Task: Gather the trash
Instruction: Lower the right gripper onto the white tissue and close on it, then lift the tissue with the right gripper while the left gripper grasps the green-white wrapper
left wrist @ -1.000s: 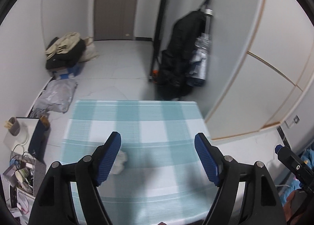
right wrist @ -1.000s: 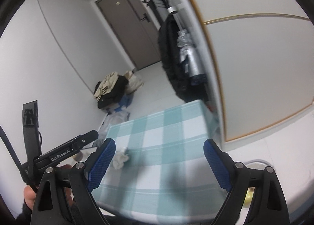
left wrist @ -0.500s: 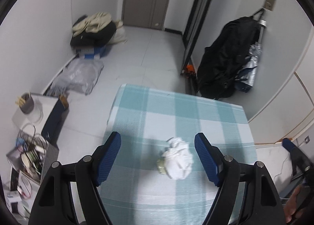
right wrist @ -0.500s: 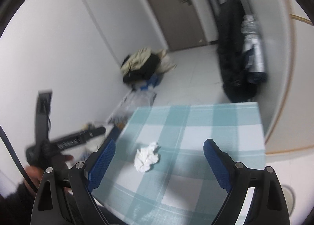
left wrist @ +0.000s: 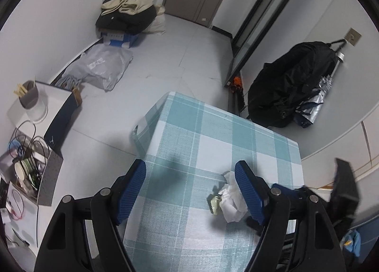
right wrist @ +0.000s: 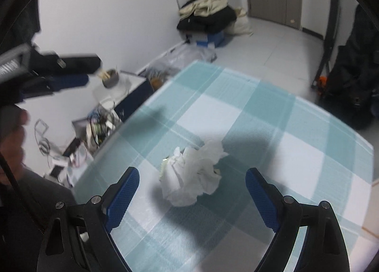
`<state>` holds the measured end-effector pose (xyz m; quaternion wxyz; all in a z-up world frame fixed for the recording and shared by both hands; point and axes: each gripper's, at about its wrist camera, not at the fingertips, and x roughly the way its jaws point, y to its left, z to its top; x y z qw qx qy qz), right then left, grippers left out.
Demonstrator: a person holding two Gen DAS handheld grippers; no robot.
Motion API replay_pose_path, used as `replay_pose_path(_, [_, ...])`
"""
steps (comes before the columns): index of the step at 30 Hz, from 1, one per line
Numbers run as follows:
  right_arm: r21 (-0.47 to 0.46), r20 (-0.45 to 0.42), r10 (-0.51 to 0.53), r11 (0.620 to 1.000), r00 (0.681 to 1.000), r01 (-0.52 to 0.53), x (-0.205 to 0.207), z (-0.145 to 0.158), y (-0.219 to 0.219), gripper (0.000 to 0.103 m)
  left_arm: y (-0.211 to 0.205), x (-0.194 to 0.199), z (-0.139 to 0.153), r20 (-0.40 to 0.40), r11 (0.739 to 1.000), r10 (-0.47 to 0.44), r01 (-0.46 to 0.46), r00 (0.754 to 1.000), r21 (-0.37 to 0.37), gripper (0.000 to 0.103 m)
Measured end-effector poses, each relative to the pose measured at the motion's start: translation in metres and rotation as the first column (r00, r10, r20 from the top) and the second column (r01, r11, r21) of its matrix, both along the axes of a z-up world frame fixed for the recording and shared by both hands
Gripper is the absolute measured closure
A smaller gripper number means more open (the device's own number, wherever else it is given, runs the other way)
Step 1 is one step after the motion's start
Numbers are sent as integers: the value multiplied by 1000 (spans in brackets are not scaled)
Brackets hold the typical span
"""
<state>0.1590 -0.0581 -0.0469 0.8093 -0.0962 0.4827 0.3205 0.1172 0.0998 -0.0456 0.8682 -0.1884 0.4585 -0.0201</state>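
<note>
A crumpled white tissue wad (right wrist: 193, 173) with a small pale green scrap at its side lies on the teal-and-white checked tablecloth (right wrist: 248, 111). My right gripper (right wrist: 191, 197) is open above the table, and the wad sits between its blue pads, a little ahead of them. In the left wrist view the wad (left wrist: 228, 198) lies partly behind the right finger pad of my open left gripper (left wrist: 190, 192), with the green scrap (left wrist: 214, 203) beside it. The left gripper (right wrist: 59, 77) also shows at the left of the right wrist view, blurred.
A low white stand with a cup of sticks (left wrist: 29, 96) and a box of cables (left wrist: 28, 170) is left of the table. A black bag (left wrist: 291, 84) hangs at the wall behind it. Clothes (left wrist: 128, 13) and a plastic bag (left wrist: 101, 65) lie on the floor.
Both grippers have tilted down toward the table and come closer. The tissue wad has shifted from left of centre to between the right gripper's pads. In the left view it moved rightwards.
</note>
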Motion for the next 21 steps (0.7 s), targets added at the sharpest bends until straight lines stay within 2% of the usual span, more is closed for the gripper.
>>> replay_pose_path(5, [-47, -33, -8, 999, 999, 6, 8, -20, 12, 12, 5, 9, -7, -27, 1000, 10, -10, 1000, 17, 28])
replay_pose_path(7, [-29, -72, 5, 1000, 997, -7, 9, -21, 12, 15, 7, 11, -10, -39, 1000, 17, -16, 999, 19, 28])
replay_pose_path(10, [-43, -45, 2, 999, 999, -4, 10, -20, 15, 15, 11, 12, -12, -46, 1000, 28, -27, 999, 14, 28])
replay_pose_path(12, [-65, -63, -17, 998, 998, 13, 14, -24, 14, 26, 11, 12, -12, -47, 999, 32, -31, 998, 13, 28])
replay_pose_path(13, [-67, -92, -25, 998, 995, 19, 17, -28, 12, 36, 11, 12, -12, -47, 999, 32, -31, 998, 16, 28])
replay_pose_path(14, [-75, -110, -35, 997, 993, 27, 19, -31, 12, 42, 11, 11, -13, -48, 999, 31, -30, 998, 18, 28])
replay_pose_path(15, [-83, -115, -45, 996, 992, 36, 20, -32, 11, 43, 10, 12, -13, -50, 999, 29, -28, 998, 19, 28])
replay_pose_path(20, [-64, -117, -74, 996, 990, 67, 22, -28, 1, 67, 5, 15, -15, -57, 999, 16, -14, 998, 38, 28])
replay_pose_path(21, [-60, -121, -79, 996, 990, 72, 21, -28, 0, 68, 4, 15, -16, -59, 999, 14, -12, 998, 42, 28])
